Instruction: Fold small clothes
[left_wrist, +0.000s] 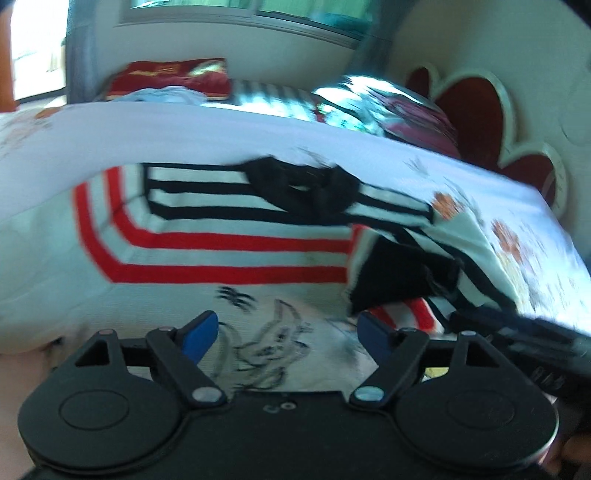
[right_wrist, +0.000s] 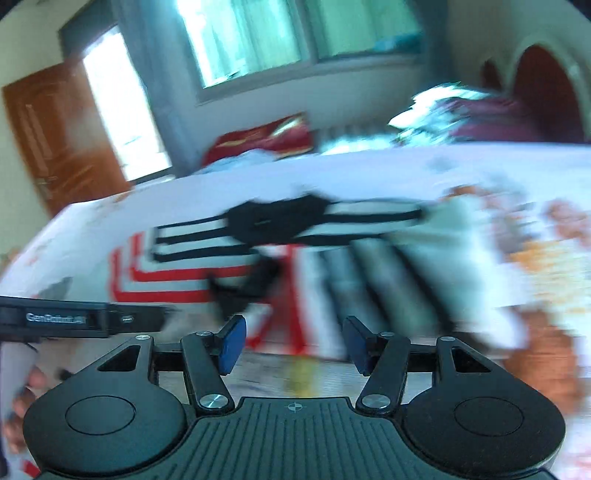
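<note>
A small white top with red and black stripes (left_wrist: 229, 254) lies on the floral bedsheet (left_wrist: 524, 251), its right side already turned over the body into a dark-edged flap (left_wrist: 399, 273), while the left side lies flat with its red stripes showing. Both the left gripper (left_wrist: 286, 334) and the right gripper (right_wrist: 293, 343) hang just above the near hem with fingers apart and nothing between them. I judge 1 fold made, with the left side and a final fold across still to do.
</note>
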